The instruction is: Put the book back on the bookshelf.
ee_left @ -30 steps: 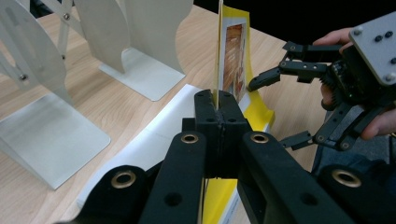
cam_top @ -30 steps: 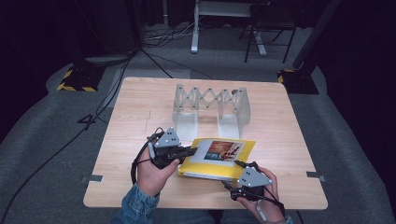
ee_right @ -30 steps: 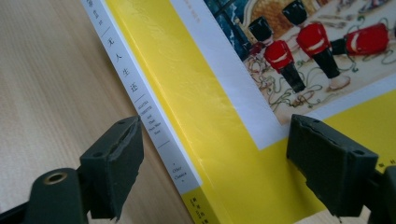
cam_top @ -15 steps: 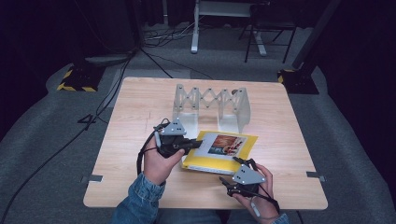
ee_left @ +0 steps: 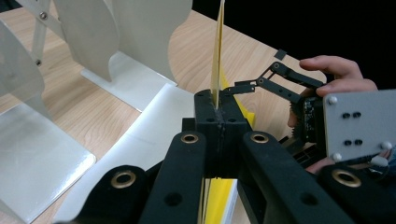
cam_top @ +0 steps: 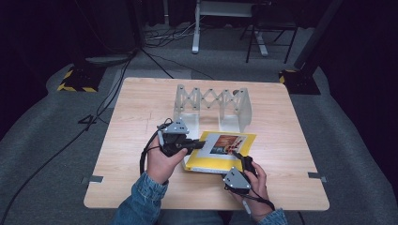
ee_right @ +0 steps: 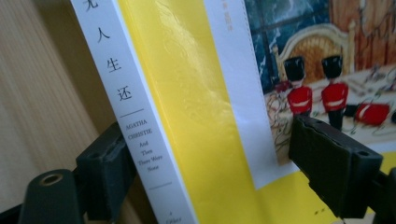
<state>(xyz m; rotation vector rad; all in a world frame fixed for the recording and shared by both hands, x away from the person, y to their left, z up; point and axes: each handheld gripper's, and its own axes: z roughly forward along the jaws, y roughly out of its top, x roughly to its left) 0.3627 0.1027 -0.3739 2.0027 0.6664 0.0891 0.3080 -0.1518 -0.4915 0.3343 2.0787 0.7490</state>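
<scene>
Moved: since a second ago the left gripper has shifted toward the table's middle, and the yellow book with it; the book's left edge is now lifted off the wood. The right gripper has come in from the near right corner onto the book.
Left jaws: pressed together on the book's thin front cover, which stands up edge-on from between them in the left gripper view.
Right jaws: one pad lies over the cover picture, the other sits beyond the white spine; the book is between them, but I cannot tell whether they press on it.
Book: on the near half of the wooden table, just in front of the white folding rack, its far edge close to the rack's base plates.
Hands: the left hand wraps its gripper's body; the right hand grips its own from the near side.
Hidden: the right gripper's tips are hard to make out in the high view. The spine's lower text is cut off in the right gripper view. The left jaws cover the cover's lower part.
</scene>
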